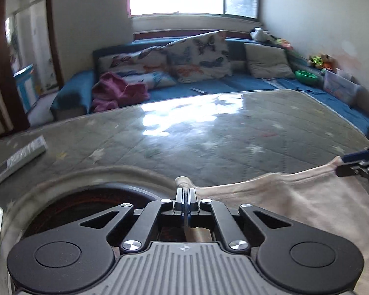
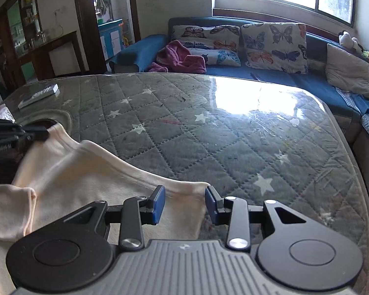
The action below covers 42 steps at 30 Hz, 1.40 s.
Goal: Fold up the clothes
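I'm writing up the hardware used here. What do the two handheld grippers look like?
Both match. The left gripper and right gripper have matte black linkage arms with silver pivot screws, two round black discs at the base, a grey ribbed body between them, and blue pads on the fingers. No cables, hands or sleeves show.

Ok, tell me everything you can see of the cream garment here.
The cream garment looks like soft knit cotton with stitched hems. It lies rumpled at the near edge of the quilted, glass-topped table, one part bunched at lower left. The left gripper is shut on one corner; the right gripper stands open about the other corner, not pinching it.
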Each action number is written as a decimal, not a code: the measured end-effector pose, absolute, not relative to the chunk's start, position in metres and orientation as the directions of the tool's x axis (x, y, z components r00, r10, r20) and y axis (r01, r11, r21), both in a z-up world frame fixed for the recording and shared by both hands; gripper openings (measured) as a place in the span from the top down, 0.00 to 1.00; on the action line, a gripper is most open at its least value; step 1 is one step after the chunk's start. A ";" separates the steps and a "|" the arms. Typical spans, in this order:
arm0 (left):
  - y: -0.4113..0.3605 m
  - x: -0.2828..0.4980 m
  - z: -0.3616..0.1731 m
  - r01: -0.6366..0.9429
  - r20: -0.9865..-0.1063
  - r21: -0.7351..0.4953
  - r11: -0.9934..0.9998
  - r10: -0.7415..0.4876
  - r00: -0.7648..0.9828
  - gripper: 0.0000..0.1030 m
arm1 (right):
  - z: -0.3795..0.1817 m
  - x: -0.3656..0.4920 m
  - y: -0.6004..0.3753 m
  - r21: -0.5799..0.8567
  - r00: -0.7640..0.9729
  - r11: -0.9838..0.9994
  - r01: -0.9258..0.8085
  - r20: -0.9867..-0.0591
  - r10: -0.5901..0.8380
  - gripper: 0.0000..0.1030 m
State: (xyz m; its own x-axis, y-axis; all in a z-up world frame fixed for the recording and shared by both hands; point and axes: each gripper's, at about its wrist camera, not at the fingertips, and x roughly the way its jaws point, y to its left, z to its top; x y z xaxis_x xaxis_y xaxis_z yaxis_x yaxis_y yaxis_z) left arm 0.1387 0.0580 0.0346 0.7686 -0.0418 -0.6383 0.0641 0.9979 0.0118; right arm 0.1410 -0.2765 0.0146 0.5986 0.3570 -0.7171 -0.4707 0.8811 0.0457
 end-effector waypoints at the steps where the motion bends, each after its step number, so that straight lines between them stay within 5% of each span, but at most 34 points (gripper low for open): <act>1: 0.062 0.140 0.033 0.060 -0.642 0.002 0.998 -0.044 0.765 0.98 | 0.013 0.142 -0.274 0.037 0.602 0.881 -0.472 -0.716 0.353 0.65; 14: 0.079 0.156 0.021 -0.017 -0.682 0.000 1.000 0.012 0.731 0.97 | 0.002 0.163 -0.260 -0.011 0.622 0.890 -0.456 -0.719 0.310 0.66; 18: 0.073 0.130 0.037 0.044 -0.648 0.008 0.999 -0.028 0.761 0.90 | 0.009 0.163 -0.255 -0.027 0.639 0.886 -0.462 -0.704 0.311 0.65; 25: 0.019 0.050 0.050 0.342 -0.639 -0.017 0.939 -0.273 0.719 0.76 | 0.037 0.110 -0.252 -0.022 0.620 0.838 -0.546 -0.684 0.386 0.61; 29: -0.010 0.030 0.033 0.375 -0.657 0.080 0.924 -0.234 0.717 0.65 | 0.041 0.072 -0.250 -0.014 0.583 0.802 -0.597 -0.694 0.422 0.56; 33: -0.016 0.029 0.020 0.348 -0.653 0.104 0.932 -0.200 0.731 0.66 | 0.037 0.039 -0.243 -0.009 0.546 0.769 -0.639 -0.710 0.444 0.52; 36: -0.004 0.029 0.021 0.309 -0.634 0.072 0.948 -0.195 0.748 0.93 | 0.033 0.022 -0.240 -0.007 0.537 0.761 -0.648 -0.714 0.450 0.48; 42: 0.064 0.006 0.056 0.091 -0.530 -0.056 0.994 -0.107 0.841 0.96 | 0.023 0.008 -0.241 0.018 0.540 0.784 -0.621 -0.715 0.444 0.48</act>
